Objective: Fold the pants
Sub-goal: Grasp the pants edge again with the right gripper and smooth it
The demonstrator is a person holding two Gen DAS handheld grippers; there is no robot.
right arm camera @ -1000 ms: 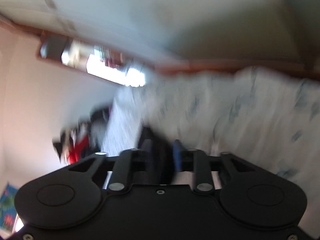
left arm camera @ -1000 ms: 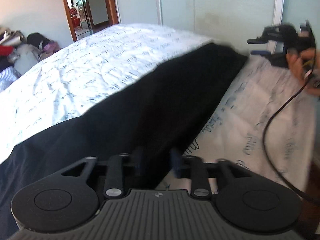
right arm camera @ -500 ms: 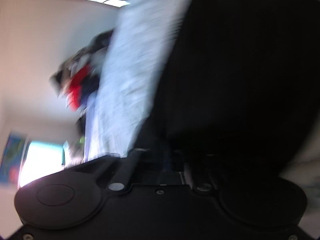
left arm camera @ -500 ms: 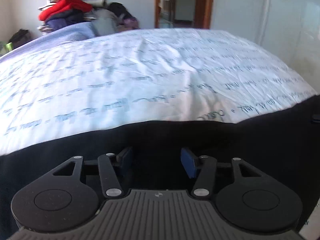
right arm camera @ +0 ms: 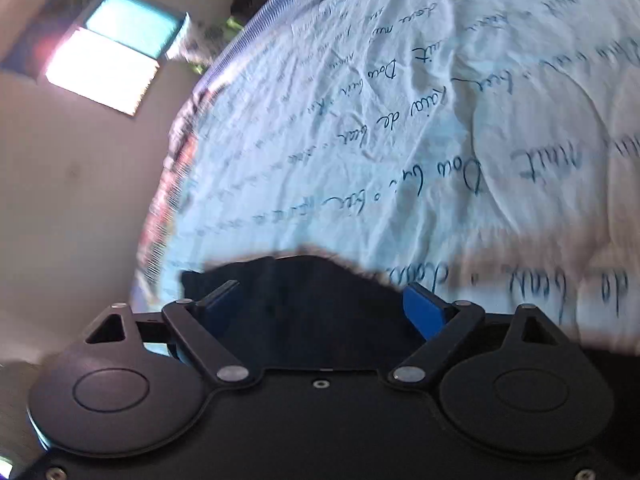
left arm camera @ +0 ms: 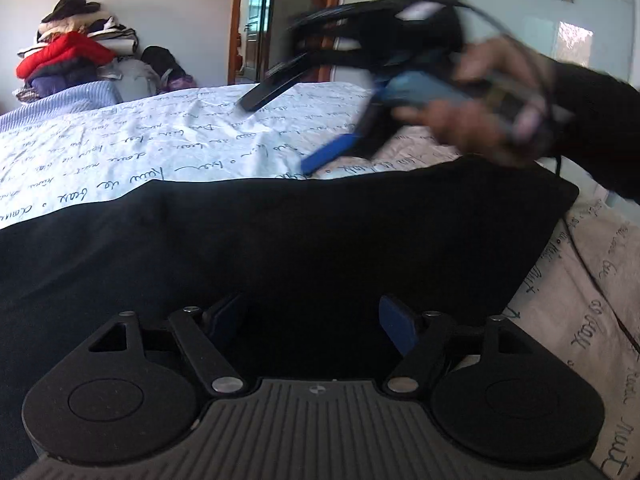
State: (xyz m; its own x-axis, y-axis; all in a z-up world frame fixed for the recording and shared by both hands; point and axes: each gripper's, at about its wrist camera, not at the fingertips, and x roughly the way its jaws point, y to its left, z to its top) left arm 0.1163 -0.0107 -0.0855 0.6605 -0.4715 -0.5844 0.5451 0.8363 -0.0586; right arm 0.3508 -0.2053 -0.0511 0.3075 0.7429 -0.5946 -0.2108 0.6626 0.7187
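On the bed [left arm camera: 168, 140], under a pale sheet printed with cursive script, black pants [left arm camera: 280, 248] lie spread across the near side, their far edge a straight line against the sheet, one corner toward the right.

Behind, a pile of clothes [left arm camera: 68, 60] with a red jacket on top sits against the wall, and a wooden door frame [left arm camera: 236, 20] stands open further right.

Left gripper [left arm camera: 312, 320]: jaws wide apart, blue pads over the black fabric, nothing between them. Whether the pads touch the cloth, cannot tell.

Right gripper [left arm camera: 280, 128]: seen from the left wrist camera, motion-blurred, held in the person's hand [left arm camera: 480, 108] above the far edge of the pants, fingers splayed wide, tips just over the sheet. A thin cable [left arm camera: 592, 280] trails down across the bedding at right.

From the right wrist camera, the right gripper [right arm camera: 320, 304] shows jaws fully spread, empty, with the pants' [right arm camera: 304, 280] edge below and the sheet beyond. A bright window [right arm camera: 108, 56] shows on the far wall.
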